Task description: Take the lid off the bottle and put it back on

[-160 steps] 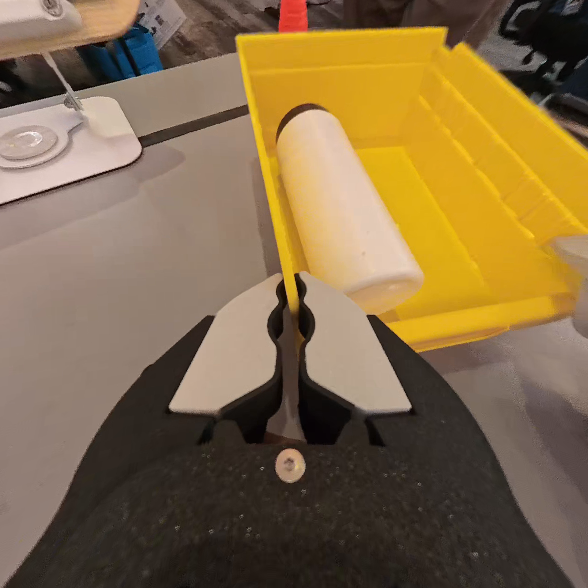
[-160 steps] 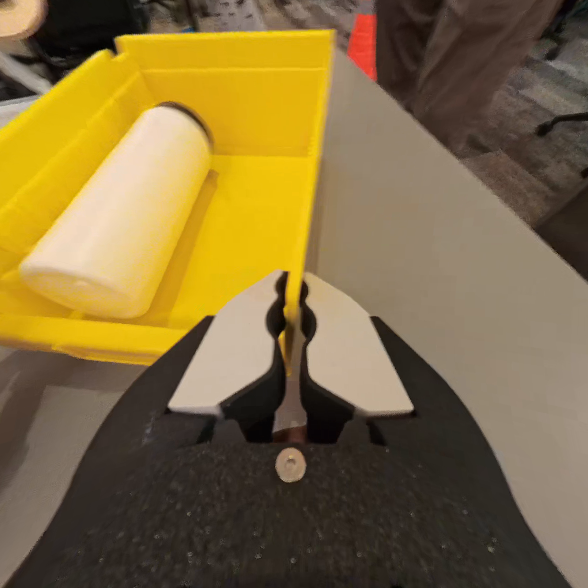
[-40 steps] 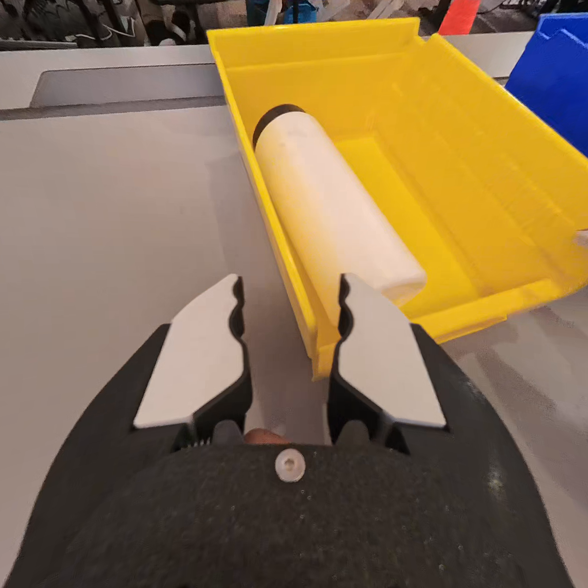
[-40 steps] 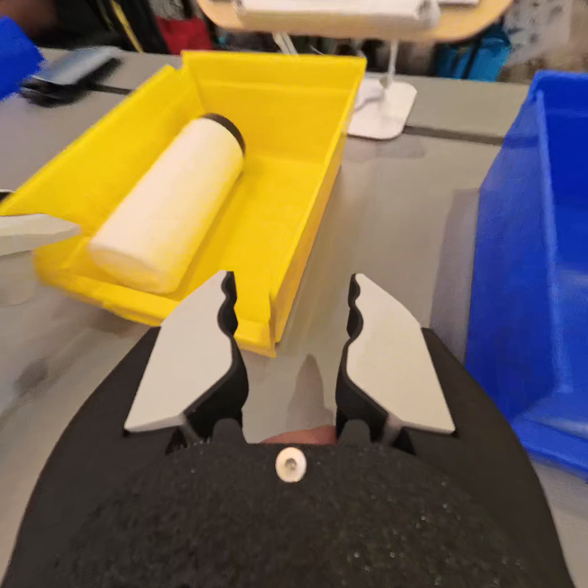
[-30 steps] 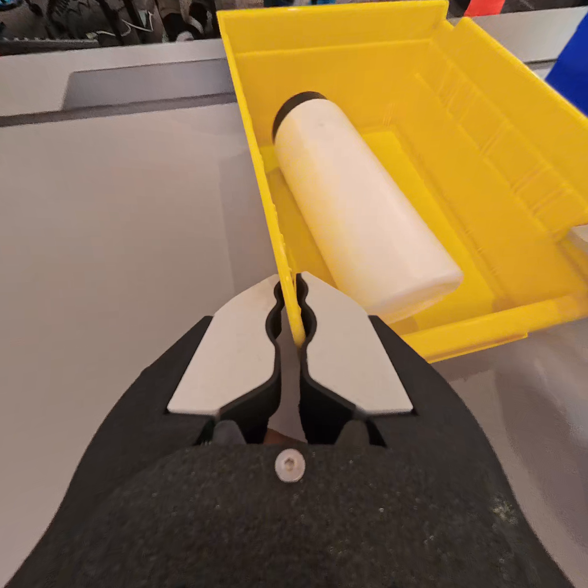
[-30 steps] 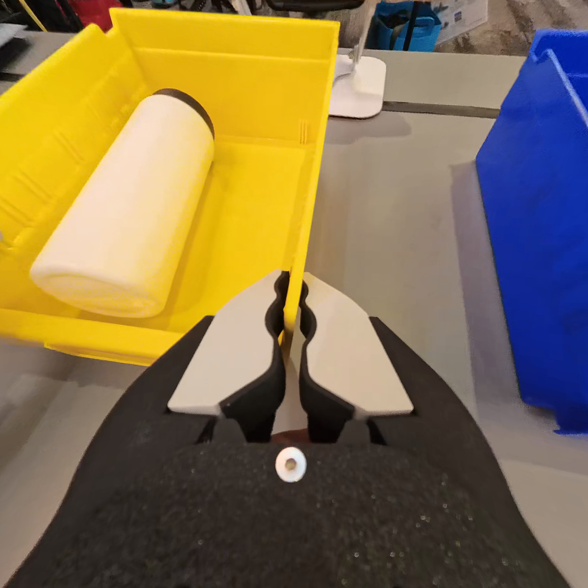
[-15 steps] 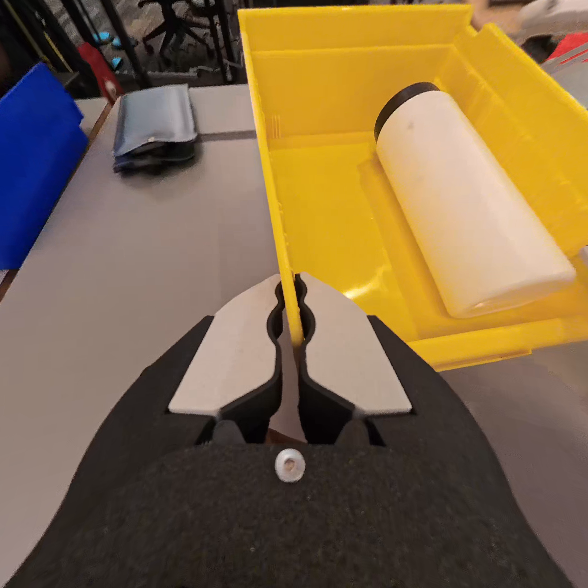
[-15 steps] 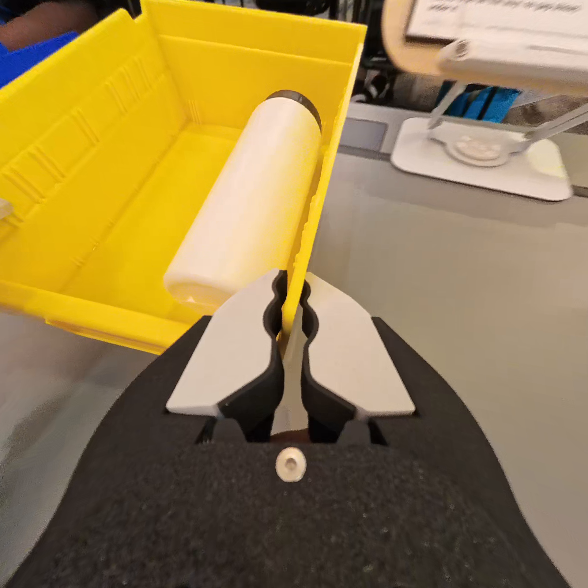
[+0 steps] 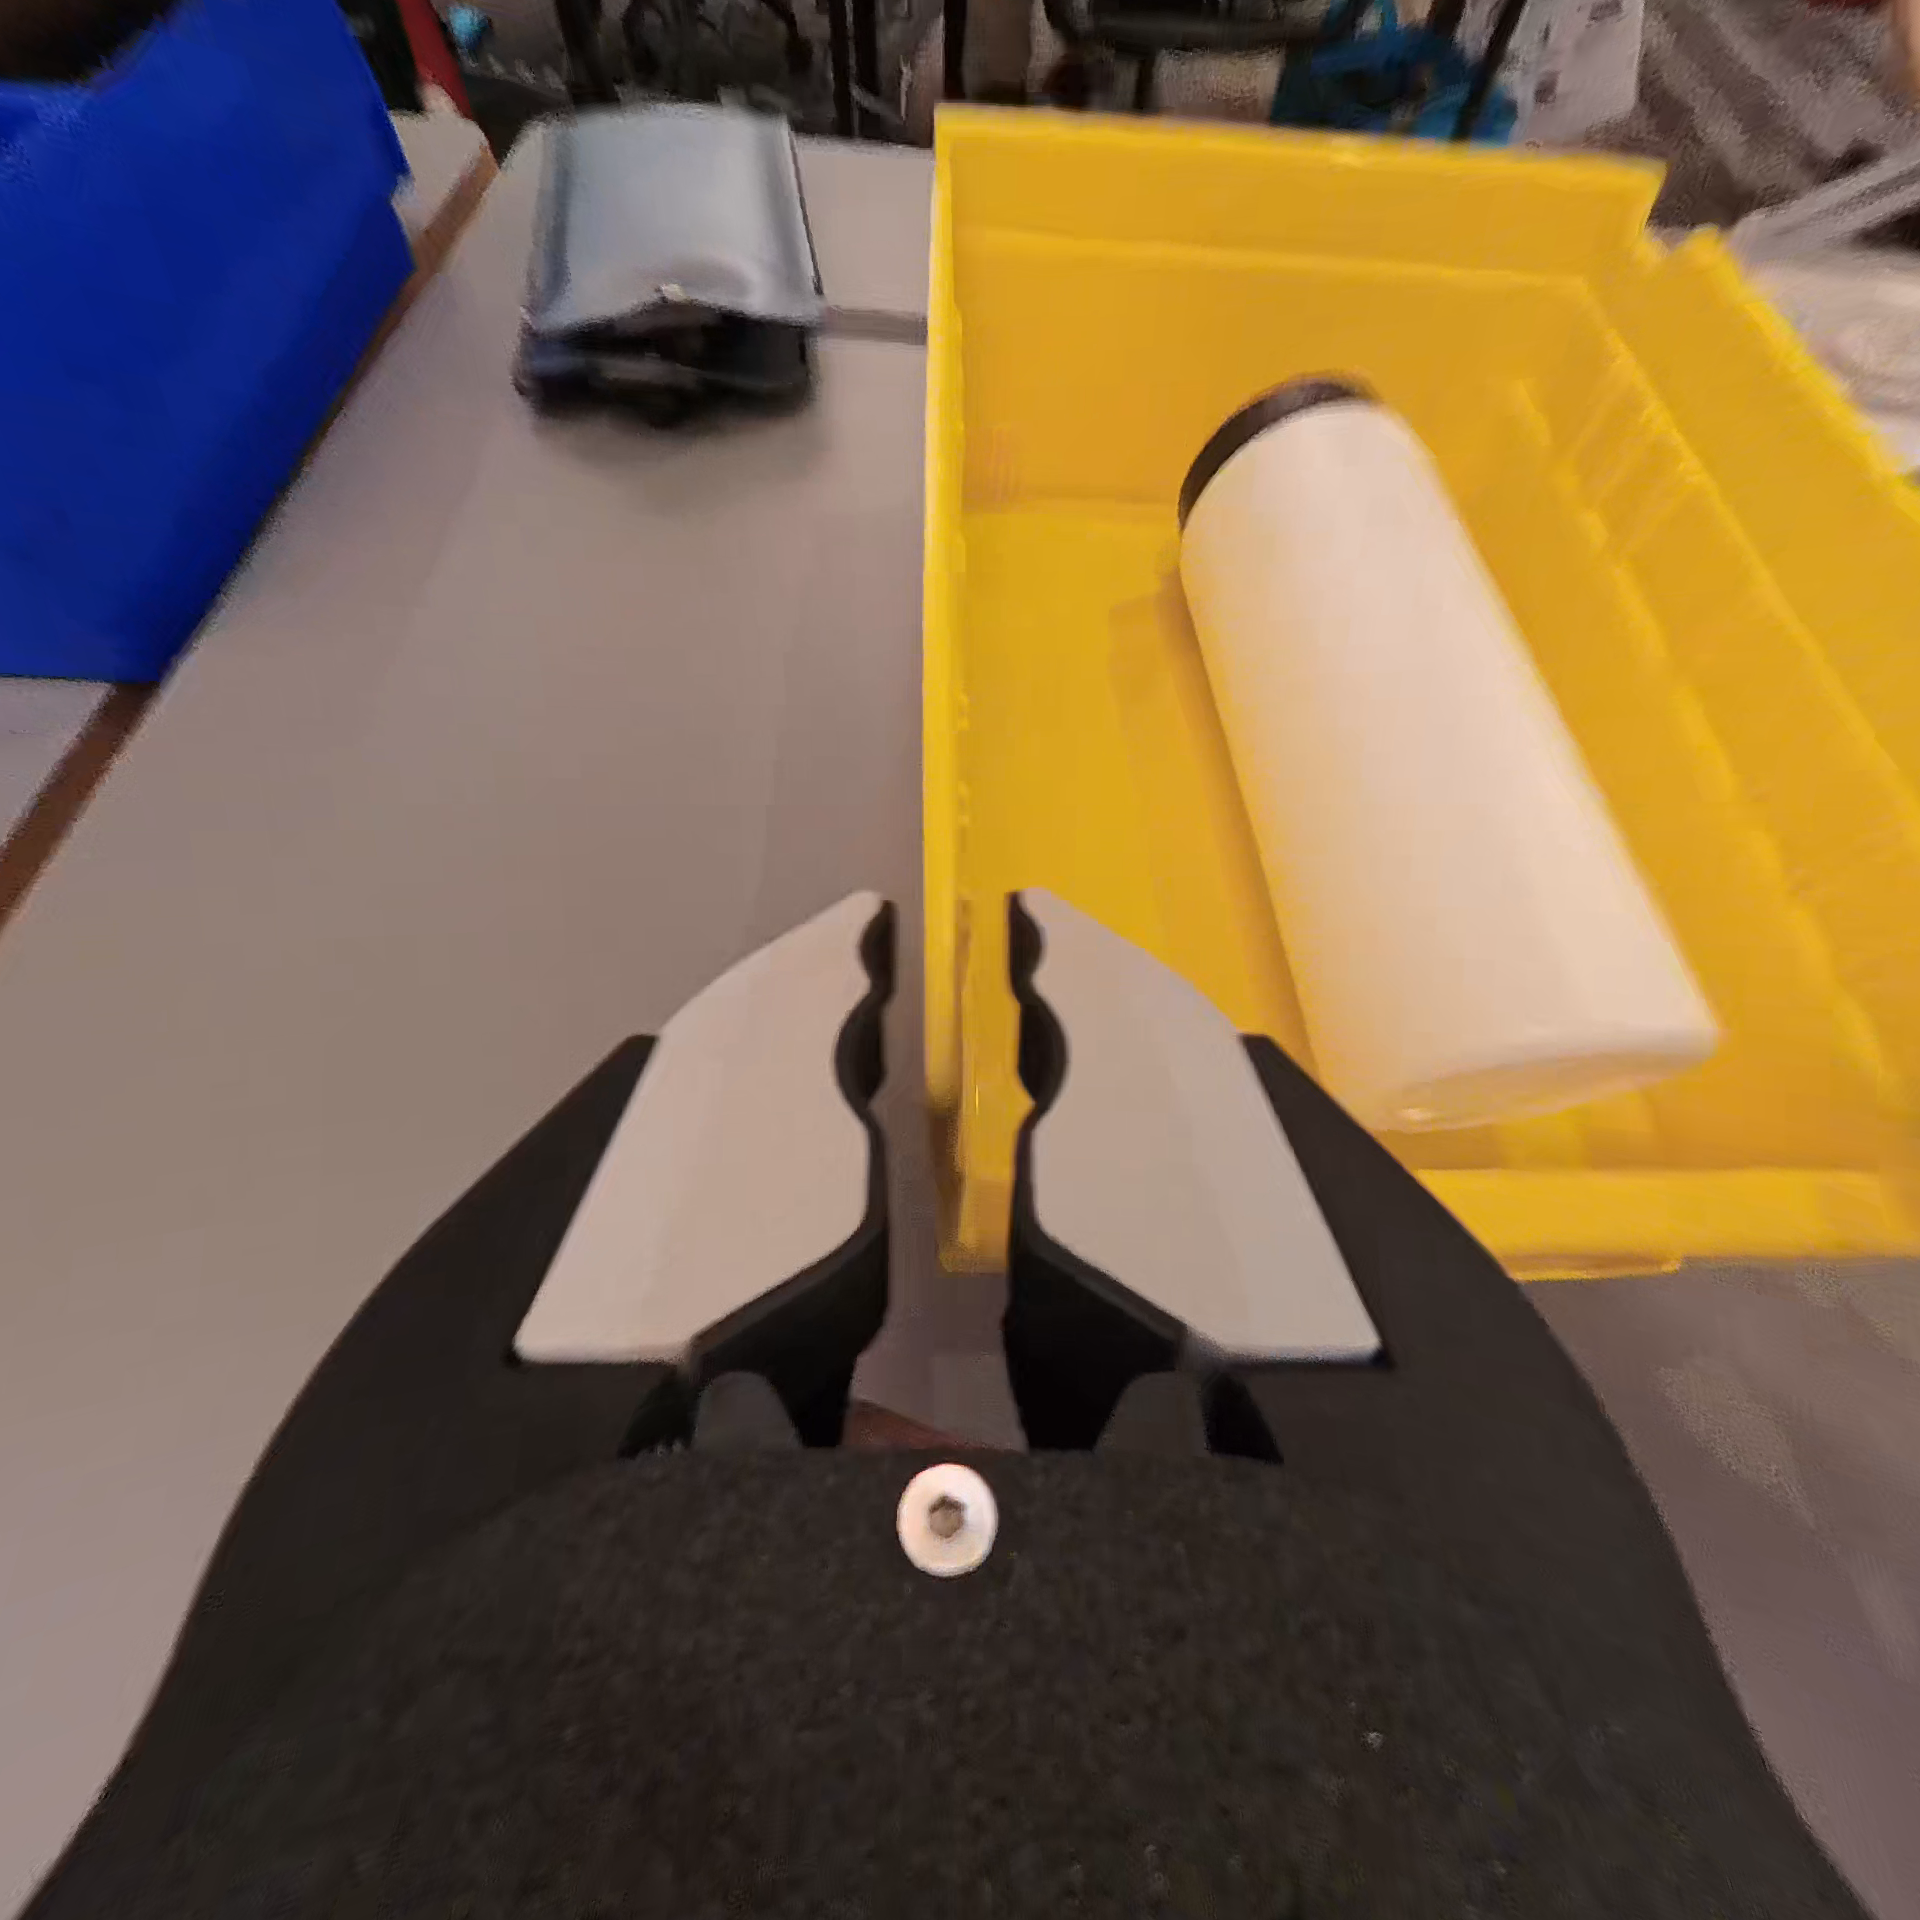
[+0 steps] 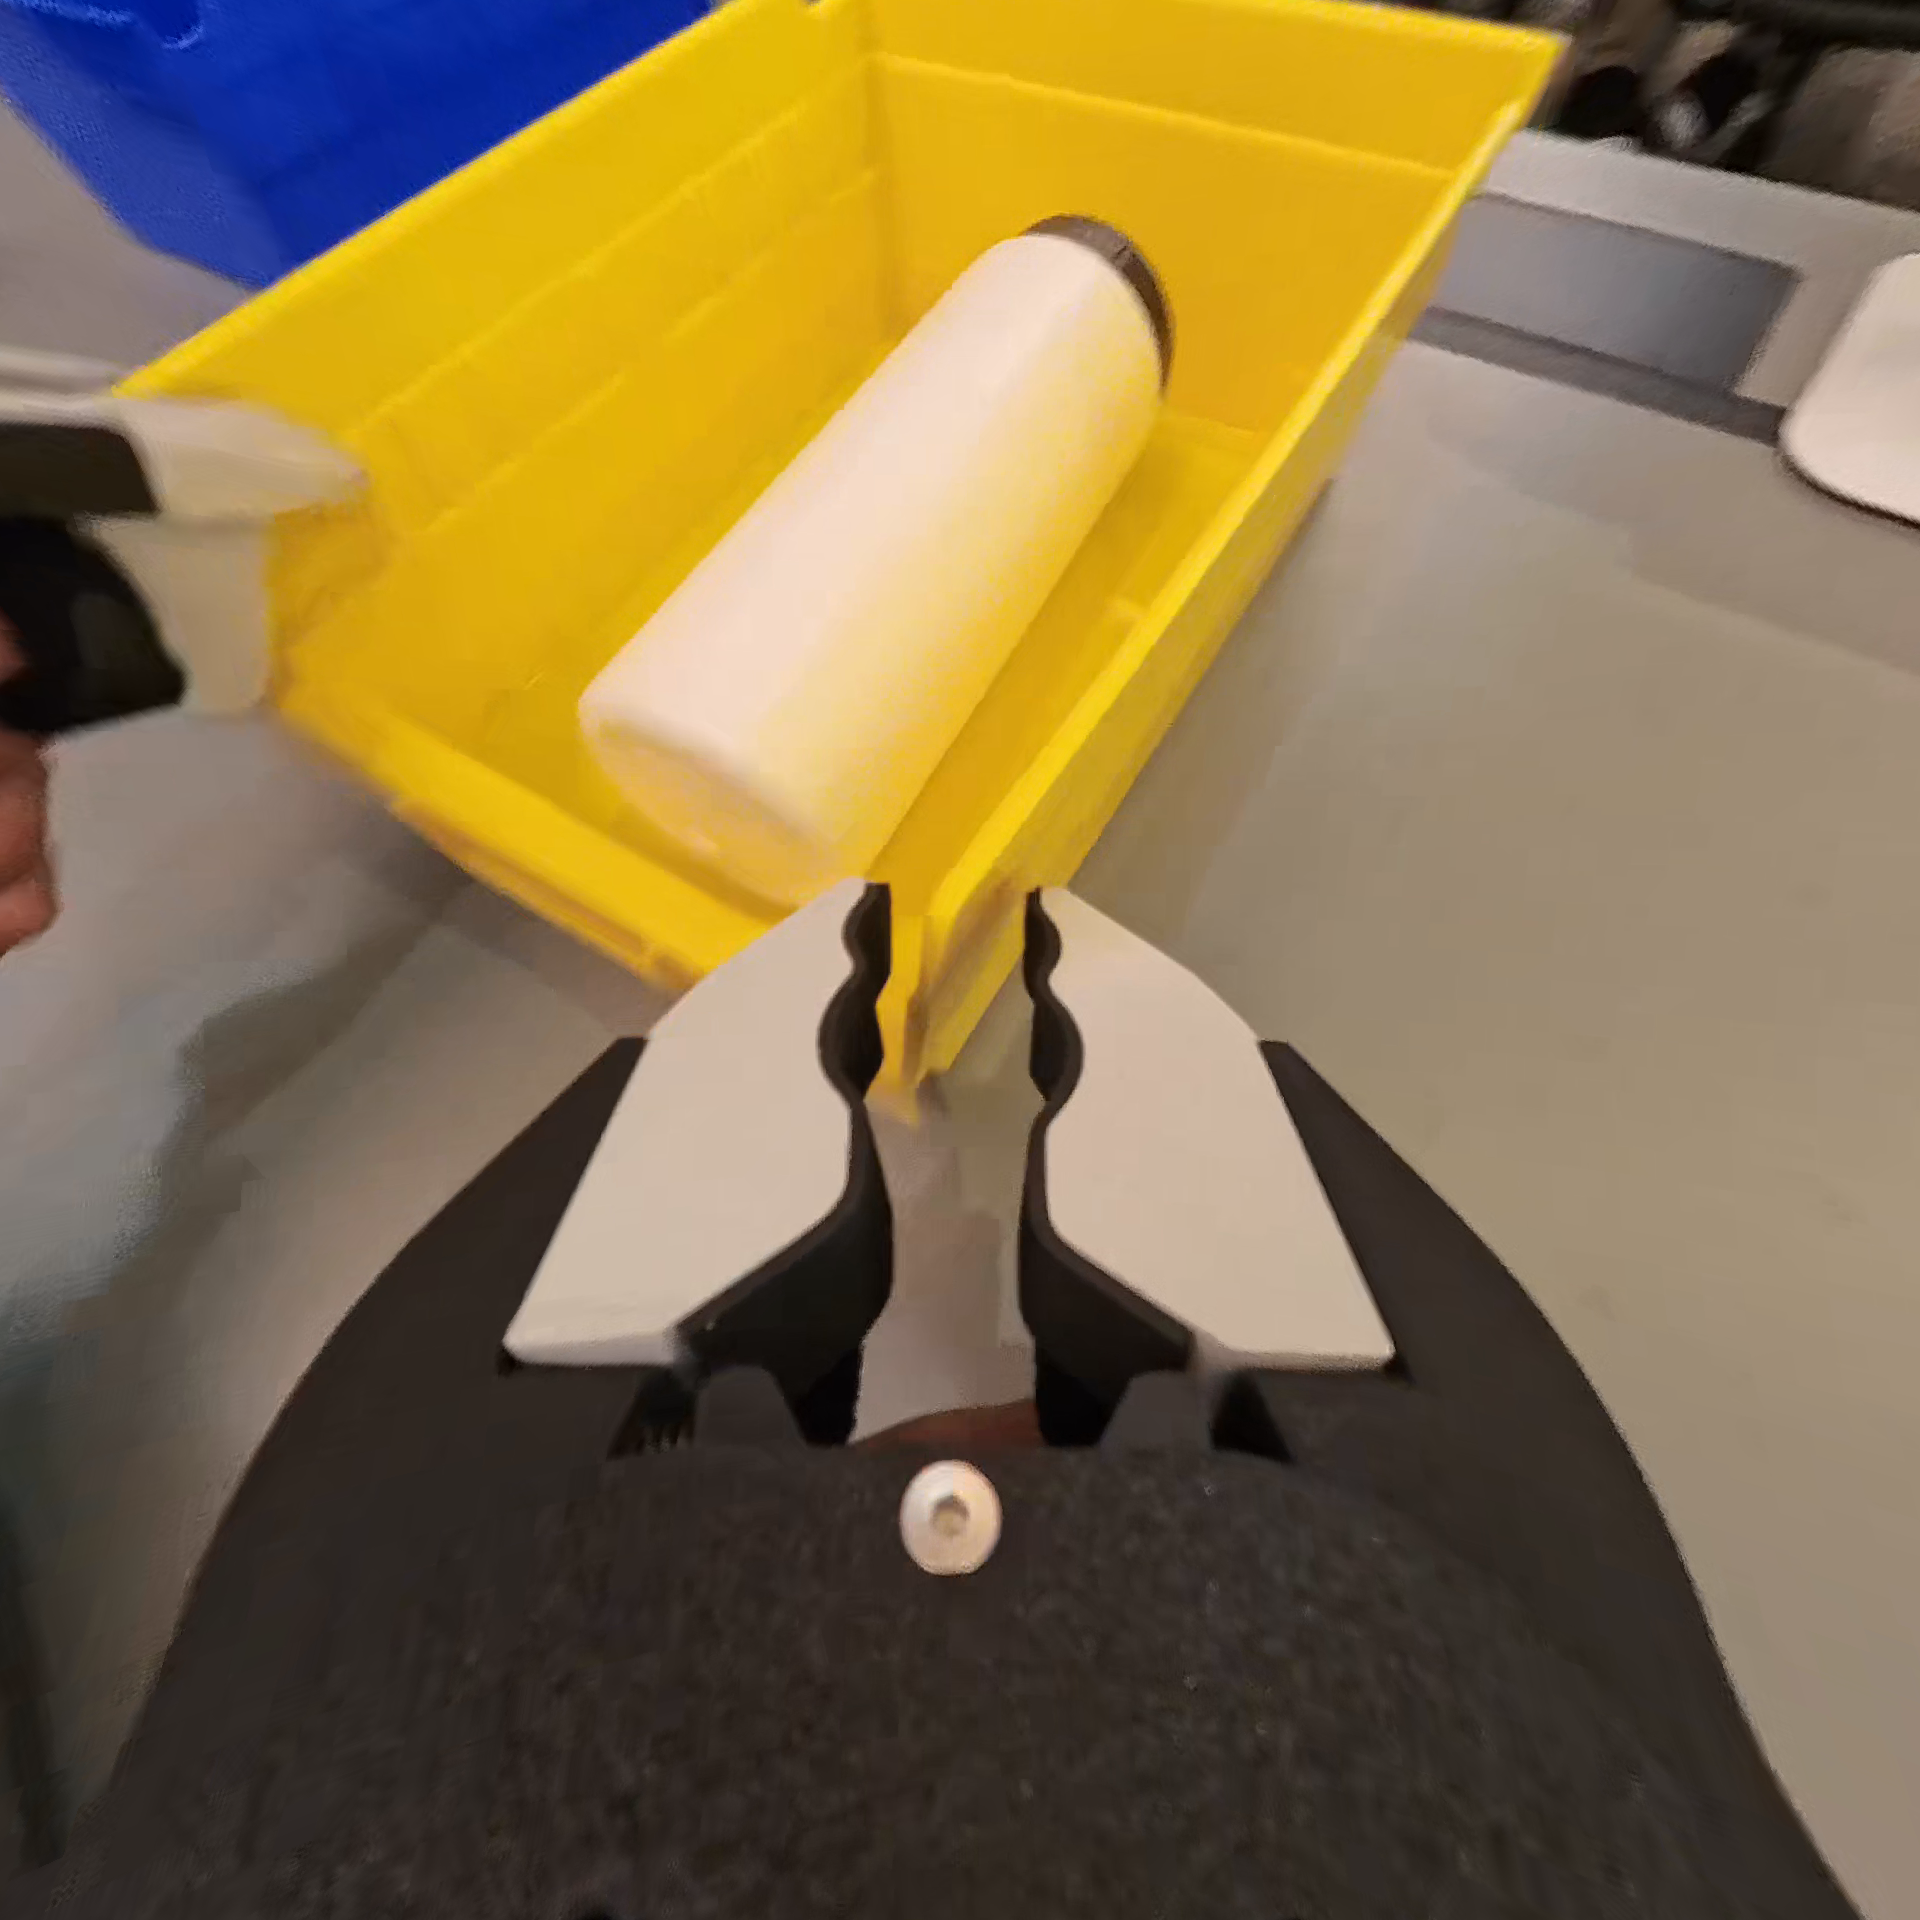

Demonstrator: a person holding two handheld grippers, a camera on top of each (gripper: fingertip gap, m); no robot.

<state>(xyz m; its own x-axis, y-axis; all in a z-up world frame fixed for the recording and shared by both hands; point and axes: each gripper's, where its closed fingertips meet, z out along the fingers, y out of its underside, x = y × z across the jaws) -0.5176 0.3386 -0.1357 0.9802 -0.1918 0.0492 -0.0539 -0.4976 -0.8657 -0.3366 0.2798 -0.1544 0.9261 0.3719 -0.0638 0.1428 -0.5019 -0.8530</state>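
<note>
A white bottle [image 9: 1423, 727] with a black lid [image 9: 1278, 410] on its far end lies on its side in a yellow bin [image 9: 1247, 270]. My left gripper [image 9: 948, 914] straddles the bin's left wall at the near corner, jaws slightly apart with a small gap on each side of the wall. In the right wrist view the bottle [image 10: 883, 582], its lid [image 10: 1132, 270] and the bin [image 10: 1143, 125] show again. My right gripper [image 10: 956, 904] straddles the bin's right near corner, jaws slightly apart. The left gripper [image 10: 208, 488] shows at the bin's far left corner.
A blue bin [image 9: 156, 364] stands at the left and a dark grey pouch [image 9: 665, 281] lies behind, on the grey table [image 9: 468, 727]. In the right wrist view the blue bin [image 10: 312, 104] is behind the yellow one and a white stand base [image 10: 1860, 416] is at the right edge.
Both grippers were shut on the bin's side walls half a second ago; now both sets of jaws have parted a little. The bottle has rolled from the right wall toward the bin's middle.
</note>
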